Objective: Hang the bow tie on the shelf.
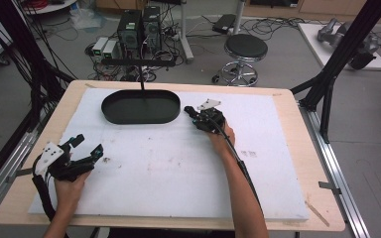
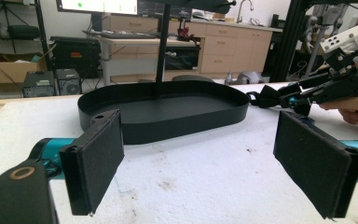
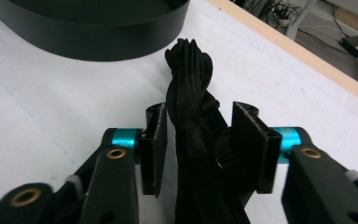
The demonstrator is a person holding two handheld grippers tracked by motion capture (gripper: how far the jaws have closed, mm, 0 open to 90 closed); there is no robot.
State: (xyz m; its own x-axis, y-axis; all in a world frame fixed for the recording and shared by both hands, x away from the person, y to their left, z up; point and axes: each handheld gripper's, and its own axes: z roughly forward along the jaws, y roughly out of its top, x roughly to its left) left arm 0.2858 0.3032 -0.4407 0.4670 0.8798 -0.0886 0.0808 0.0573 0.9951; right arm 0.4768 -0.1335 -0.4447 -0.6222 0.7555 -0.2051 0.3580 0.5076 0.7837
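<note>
A twisted black cloth sticks forward out of my right gripper, whose jaws are shut on it. In the high view this gripper hovers over the white mat just right of a black oval tray, with the cloth pointing at the tray's right end. The left gripper view has the same cloth held clear of the mat by the right gripper, beside the tray. My left gripper rests low at the mat's left side, jaws wide open and empty.
A thin black pole rises from the tray's middle to a crossbar. The white foam mat covers most of the wooden table. Beyond the far edge stand a stool and computer boxes.
</note>
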